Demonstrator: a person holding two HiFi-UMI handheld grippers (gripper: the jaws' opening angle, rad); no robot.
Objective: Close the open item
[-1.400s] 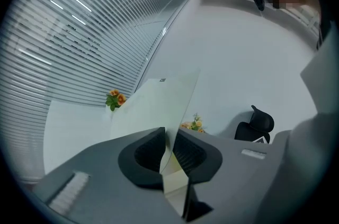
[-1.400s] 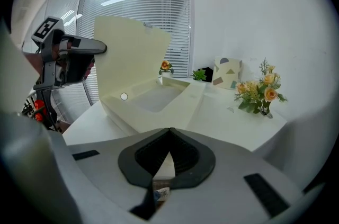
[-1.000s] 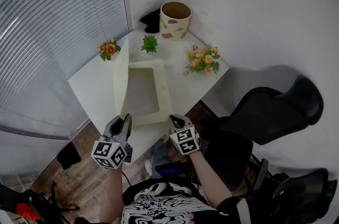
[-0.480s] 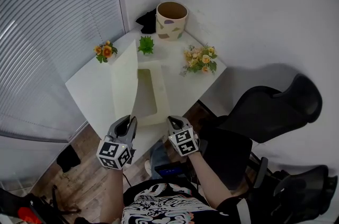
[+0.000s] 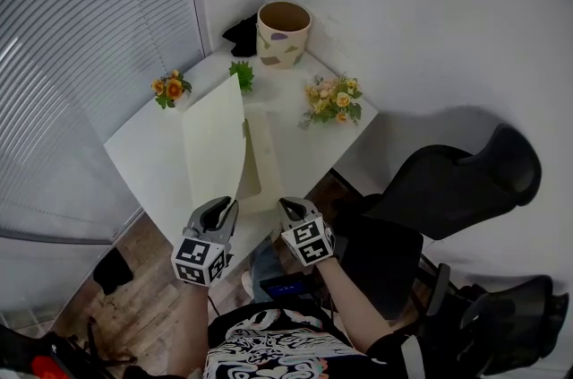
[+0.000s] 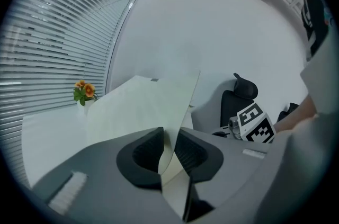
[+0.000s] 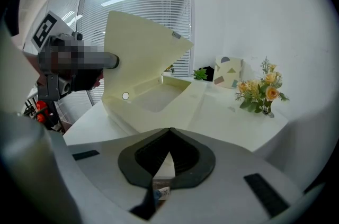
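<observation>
Box (image 5: 264, 164): cream, sitting on the white table (image 5: 143, 158), at the edge nearest the person.
Lid (image 5: 215, 140): swung up steeply, almost upright along the box's left side.
Left gripper (image 5: 226, 207): at the lid's near corner; its jaws have just been easing apart, and the lid's edge runs between them without being pinched.
Right gripper (image 5: 288, 207): jaws closed tip to tip, by the box's near right corner.
Far corner: speckled pot (image 5: 284, 32) against the wall.

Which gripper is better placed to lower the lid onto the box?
Left. The lid stands between the jaws of the left gripper, which have just been opening. The right gripper is shut, near the box, off the lid.
</observation>
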